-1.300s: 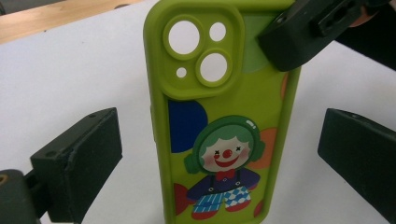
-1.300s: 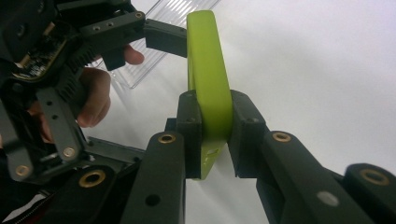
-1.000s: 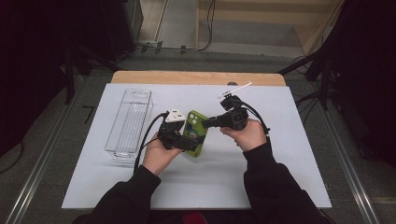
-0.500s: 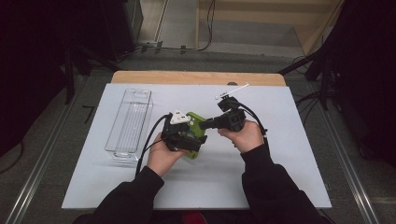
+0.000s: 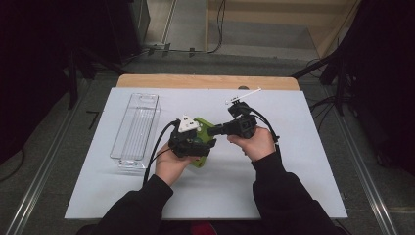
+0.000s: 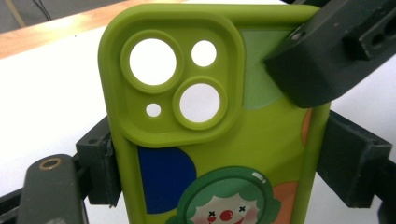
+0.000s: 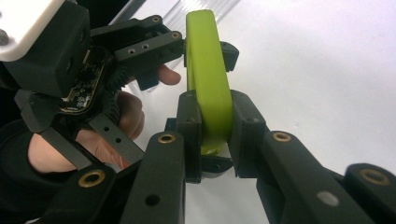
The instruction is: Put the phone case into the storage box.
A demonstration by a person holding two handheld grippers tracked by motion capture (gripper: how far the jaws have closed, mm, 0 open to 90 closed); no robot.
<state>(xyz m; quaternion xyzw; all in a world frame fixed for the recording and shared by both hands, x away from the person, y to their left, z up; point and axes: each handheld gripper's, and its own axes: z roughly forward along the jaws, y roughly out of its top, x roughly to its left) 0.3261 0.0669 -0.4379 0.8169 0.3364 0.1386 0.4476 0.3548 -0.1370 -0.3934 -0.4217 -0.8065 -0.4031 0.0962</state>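
A lime-green phone case [image 6: 210, 154] with a clown picture and camera cut-outs is held above the white board. My left gripper [image 6: 224, 168] is shut on the phone case, one jaw on each long side. My right gripper [image 7: 217, 135] is shut on the phone case [image 7: 208, 70] too, clamping its front and back by the top corner. In the high view the left gripper [image 5: 193, 142] and the right gripper [image 5: 215, 131] meet mid-board, with the phone case [image 5: 199, 123] between them. The right gripper's finger [image 6: 322, 60] covers the case's upper right corner.
A clear plastic bin [image 5: 136, 129] lies on the left part of the white board [image 5: 293, 171]. The wooden table edge [image 5: 205, 82] runs along the back. Dark floor and cables surround the table.
The two hands have drawn together. The right gripper's jaws have come up to the case's corner, and the left gripper has shifted a little right with the case.
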